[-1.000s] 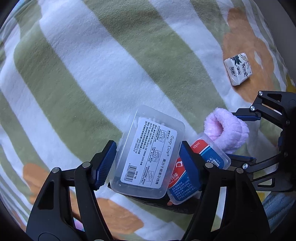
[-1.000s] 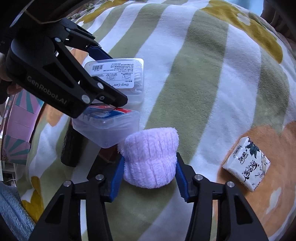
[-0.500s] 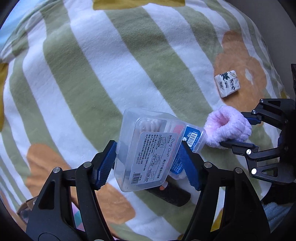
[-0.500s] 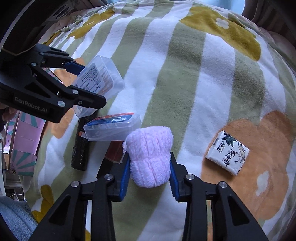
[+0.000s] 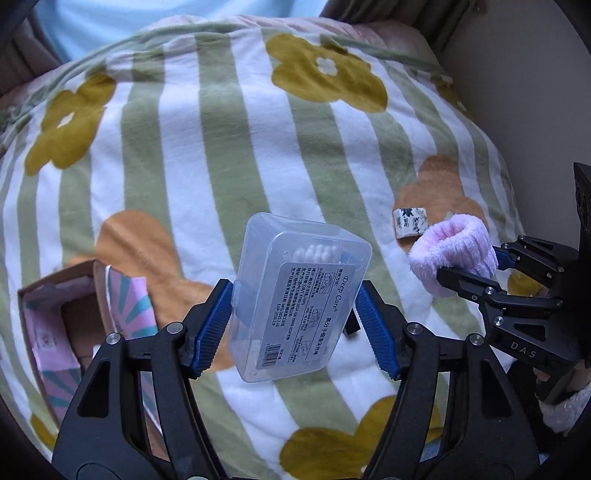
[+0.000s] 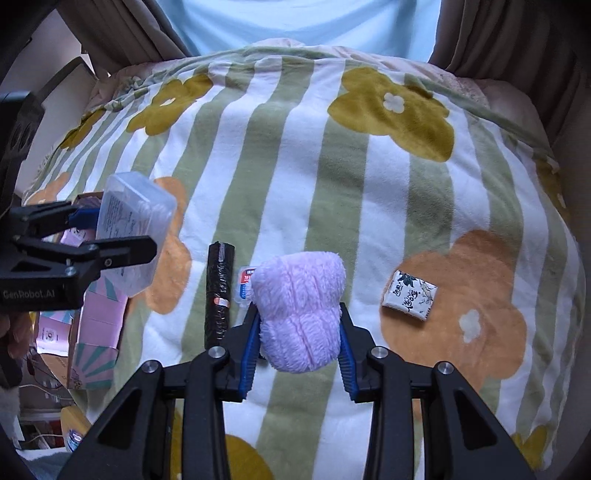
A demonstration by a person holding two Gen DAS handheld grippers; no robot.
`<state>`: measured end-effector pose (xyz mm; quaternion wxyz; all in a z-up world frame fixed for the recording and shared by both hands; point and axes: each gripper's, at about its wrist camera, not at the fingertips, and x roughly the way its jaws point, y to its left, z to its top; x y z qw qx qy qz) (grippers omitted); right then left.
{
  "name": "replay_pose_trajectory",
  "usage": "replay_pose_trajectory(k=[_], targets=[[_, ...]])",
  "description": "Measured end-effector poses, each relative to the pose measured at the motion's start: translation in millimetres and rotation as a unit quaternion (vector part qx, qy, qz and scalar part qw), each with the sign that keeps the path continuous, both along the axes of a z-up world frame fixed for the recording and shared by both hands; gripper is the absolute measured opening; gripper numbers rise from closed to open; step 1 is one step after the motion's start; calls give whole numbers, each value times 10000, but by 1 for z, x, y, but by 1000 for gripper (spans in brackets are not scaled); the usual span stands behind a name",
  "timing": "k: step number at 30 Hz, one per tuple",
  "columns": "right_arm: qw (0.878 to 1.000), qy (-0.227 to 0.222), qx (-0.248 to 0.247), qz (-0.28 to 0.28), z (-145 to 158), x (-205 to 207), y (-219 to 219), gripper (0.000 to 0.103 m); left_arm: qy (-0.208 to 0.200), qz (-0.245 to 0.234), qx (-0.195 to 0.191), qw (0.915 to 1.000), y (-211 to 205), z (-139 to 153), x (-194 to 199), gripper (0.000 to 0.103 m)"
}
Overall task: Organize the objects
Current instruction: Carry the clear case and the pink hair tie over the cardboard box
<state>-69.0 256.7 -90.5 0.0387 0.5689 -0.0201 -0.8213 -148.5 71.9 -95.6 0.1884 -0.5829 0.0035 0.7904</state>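
My left gripper is shut on a clear plastic box of cotton swabs and holds it up above the striped flowered blanket. The box also shows at the left of the right wrist view. My right gripper is shut on a fluffy pink wristband, lifted off the blanket; it shows at the right of the left wrist view. A black roll, a small red-and-blue box and a tissue pack lie on the blanket.
An open pink cardboard box with a sunburst pattern sits at the blanket's left edge, below and left of my left gripper; it shows in the right wrist view too. Curtains hang behind the bed. A wall is at right.
Both grippers have risen well above the blanket with their objects. The swab box has left the red-and-blue box, which stays on the blanket. The pink cardboard box has come into view.
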Motion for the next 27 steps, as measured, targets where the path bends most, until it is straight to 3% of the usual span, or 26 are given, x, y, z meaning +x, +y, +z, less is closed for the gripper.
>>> replay_pose_trajectory(k=[5, 11, 15, 27], targets=[[9985, -22, -92, -531, 32, 10, -15, 34, 253, 578, 96, 9980, -31, 34, 36, 65], [9973, 77, -49, -730, 58, 31, -39, 34, 474, 1083, 27, 9930, -58, 60, 78, 65], [9971, 156, 1, -744, 62, 48, -53, 34, 496, 1396, 225, 9887, -74, 64, 100, 65], [9981, 248, 61, -553, 71, 57, -74, 34, 606, 1734, 258, 9826, -96, 72, 123, 65]])
